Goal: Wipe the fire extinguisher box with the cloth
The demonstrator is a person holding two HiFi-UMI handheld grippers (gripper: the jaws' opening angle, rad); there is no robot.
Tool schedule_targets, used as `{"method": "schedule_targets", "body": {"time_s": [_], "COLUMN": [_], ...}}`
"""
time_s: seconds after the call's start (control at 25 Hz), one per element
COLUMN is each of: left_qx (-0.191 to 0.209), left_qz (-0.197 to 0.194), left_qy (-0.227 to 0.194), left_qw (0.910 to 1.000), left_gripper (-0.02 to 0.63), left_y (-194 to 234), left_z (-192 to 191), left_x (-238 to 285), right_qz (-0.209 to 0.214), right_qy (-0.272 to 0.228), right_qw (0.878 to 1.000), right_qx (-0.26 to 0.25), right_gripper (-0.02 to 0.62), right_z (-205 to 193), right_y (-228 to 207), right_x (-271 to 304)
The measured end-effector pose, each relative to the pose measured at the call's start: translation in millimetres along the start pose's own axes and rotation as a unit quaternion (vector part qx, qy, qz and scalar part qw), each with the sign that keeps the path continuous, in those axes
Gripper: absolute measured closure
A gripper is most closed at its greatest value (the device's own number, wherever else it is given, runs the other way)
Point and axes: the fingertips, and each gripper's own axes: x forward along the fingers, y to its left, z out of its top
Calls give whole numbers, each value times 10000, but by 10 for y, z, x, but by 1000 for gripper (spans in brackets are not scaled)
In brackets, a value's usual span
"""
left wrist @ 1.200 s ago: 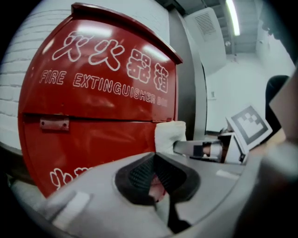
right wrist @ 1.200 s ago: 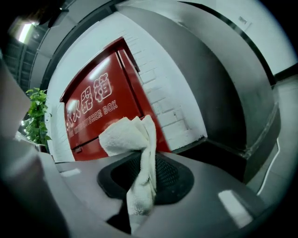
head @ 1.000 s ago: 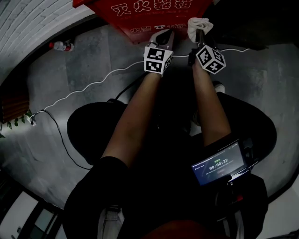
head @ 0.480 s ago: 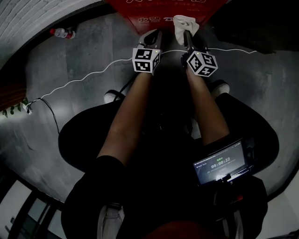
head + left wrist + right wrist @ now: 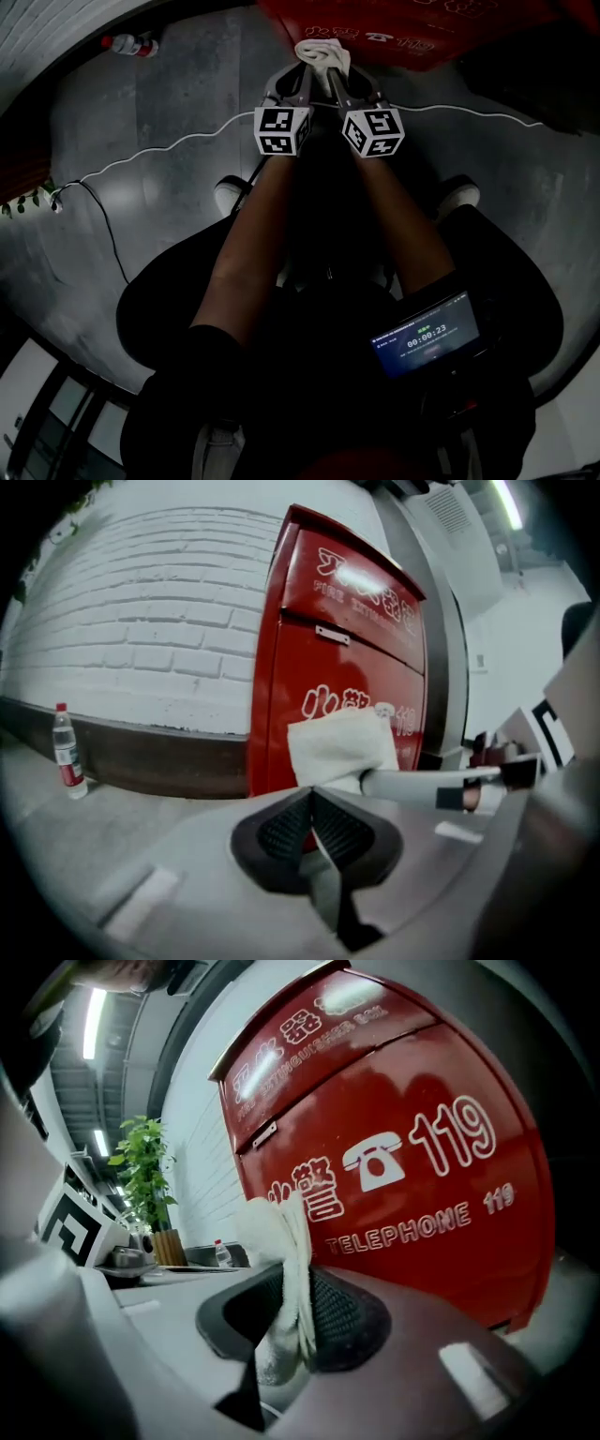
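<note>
The fire extinguisher box (image 5: pixel 403 1157) stands upright against the white brick wall (image 5: pixel 159 621), straight ahead of you. The cloth (image 5: pixel 281 1232) is pinched in your right hand-held gripper (image 5: pixel 298 1312), its free fold bunched forward so fabric, not jaw, meets the red panel; contact cannot be confirmed. Your left hand-held gripper (image 5: pixel 312 829) is closed on nothing, just beside it. Since a second ago, the two have drawn together and the cloth has shifted leftward across the box front

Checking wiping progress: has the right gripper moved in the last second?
Yes. Against the fire extinguisher box, the right gripper, shut on the cloth, has shifted left, from the right end of the box's lower print to its left end.
</note>
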Motion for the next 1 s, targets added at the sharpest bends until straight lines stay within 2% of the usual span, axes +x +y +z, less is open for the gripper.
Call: {"method": "schedule_targets", "body": {"time_s": [0.16, 0.4, 0.56, 0.68, 1.0], "left_qx": [26, -110, -306, -168, 89], "left_qz": [197, 268, 189, 111, -442], "left_qy": [120, 251, 305, 335, 397], "left_qw": [9997, 9993, 9989, 9992, 9982], "left_gripper": [605, 606, 605, 606, 606], "left_y": [222, 355, 234, 163, -375], "left_z": [-137, -277, -258, -339, -313], "left_x": [54, 110, 201, 283, 460], "right_qz": [139, -99, -285, -444, -1033], "right_qy": [115, 458, 517, 495, 328], "right_qw": [9994, 9988, 9981, 9975, 9931], "right_qx": [299, 158, 168, 222, 451], "right_gripper": [512, 512, 512, 512, 512], "right_z": [-193, -382, -390, -399, -324], "right_y": [45, -30, -116, -250, -783], "right_x": [235, 482, 501, 434, 44]}}
